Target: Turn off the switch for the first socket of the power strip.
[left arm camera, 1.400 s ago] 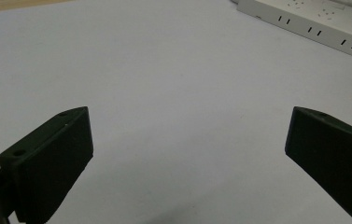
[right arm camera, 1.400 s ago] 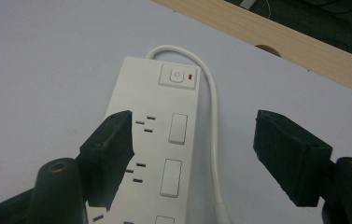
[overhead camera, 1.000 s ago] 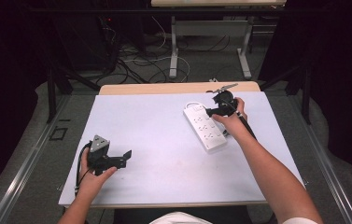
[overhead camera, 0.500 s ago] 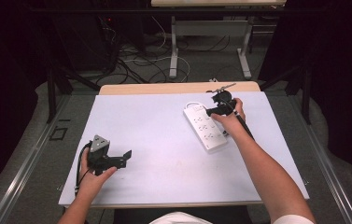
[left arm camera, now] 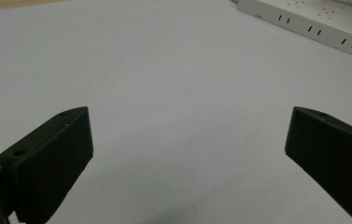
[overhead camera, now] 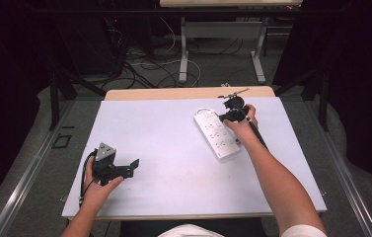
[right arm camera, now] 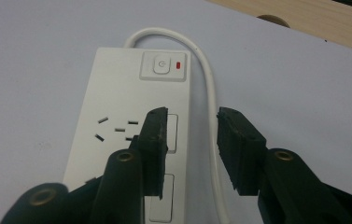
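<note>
White plastic formed the body of a power strip (overhead camera: 216,135), which was laid flat on the pale table (overhead camera: 173,128) toward its far right part, its cord (right arm camera: 209,93) looped out from the switch end. A push button (right arm camera: 162,65) and a small red light (right arm camera: 179,66) were seen at that end in the right gripper view. The right gripper (right arm camera: 192,135) was held just above the strip's far end, its jaws parted by a modest gap with one over the strip's edge and the other over the cord; nothing was clasped between them. The left gripper (overhead camera: 133,167) was held low over the near left part of the table, well apart from the strip, with its jaws spread wide and nothing between them.
</note>
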